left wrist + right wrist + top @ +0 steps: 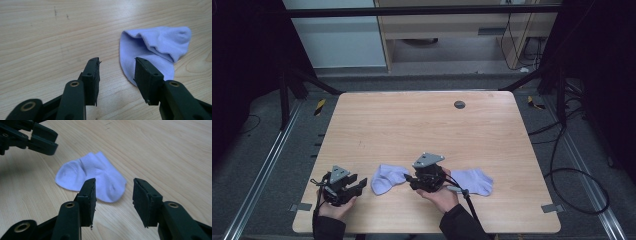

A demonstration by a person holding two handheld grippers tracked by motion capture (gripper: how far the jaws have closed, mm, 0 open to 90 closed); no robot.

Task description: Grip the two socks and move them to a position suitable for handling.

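Observation:
Two pale lilac socks lie on the wooden table (pixel 422 125) near its front edge. The folded left sock (pixel 388 178) rests between my two grippers. My left gripper (pixel 361 185) points right at it from the left, jaws open and empty; in the left gripper view the sock (pixel 157 47) lies just past the right jaw, and the gripper (pixel 117 67) hovers low over the wood. My right gripper (pixel 408 178) points left at the same sock (pixel 92 176), with its open jaws (pixel 113 187) holding nothing. The other sock (pixel 474 181) lies behind the right hand.
A small round grey grommet (pixel 459 104) sits at the table's far side. In the right gripper view the left gripper (pixel 30 137) shows at the top left. Cables (pixel 577 170) trail on the floor right of the table, and black frame struts stand at both far corners.

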